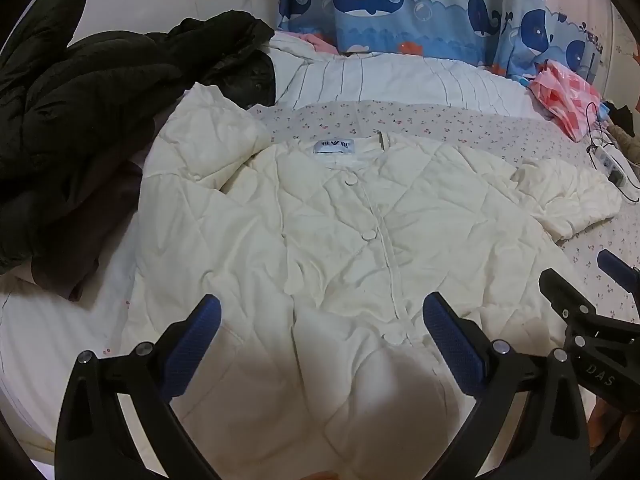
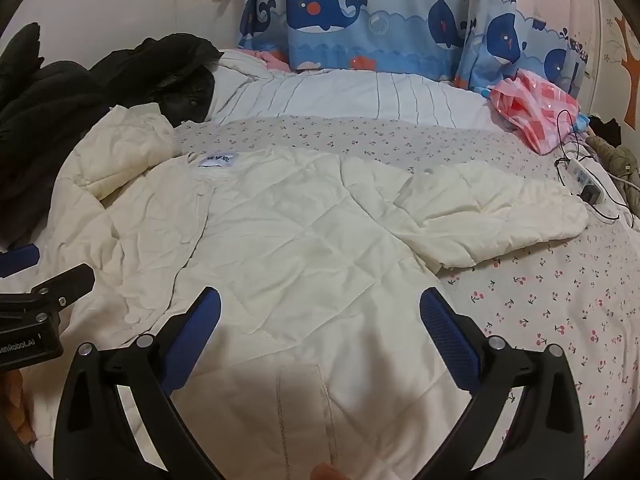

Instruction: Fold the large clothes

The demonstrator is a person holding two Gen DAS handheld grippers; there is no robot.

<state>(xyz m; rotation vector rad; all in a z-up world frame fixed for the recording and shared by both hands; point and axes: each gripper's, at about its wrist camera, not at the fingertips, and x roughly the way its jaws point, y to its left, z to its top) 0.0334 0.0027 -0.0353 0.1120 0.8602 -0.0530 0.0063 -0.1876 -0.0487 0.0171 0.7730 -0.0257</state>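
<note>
Both pairs of fingers stand wide apart and grip nothing: my left gripper hangs over the lower front of the jacket, near its button line, and my right gripper hangs over the jacket's right half, close to its side edge. Neither set of blue pads can be seen touching the cloth; the pictures do not show contact. My right gripper also shows at the right edge of the left wrist view, just beside the left one.

Spread front-up on the bed, the cream quilted jacket lies buttoned, collar label toward the far side. One sleeve lies out toward the bed's right edge on the cherry-print sheet; the other is bunched up near the far left, just beside a black coat heaped along the bed's left edge.

At the far right corner lies a pink plastic bag; what it holds cannot be told. A power strip with cords lies near the right edge. Whale-print curtains hang behind the bed's far edge.
</note>
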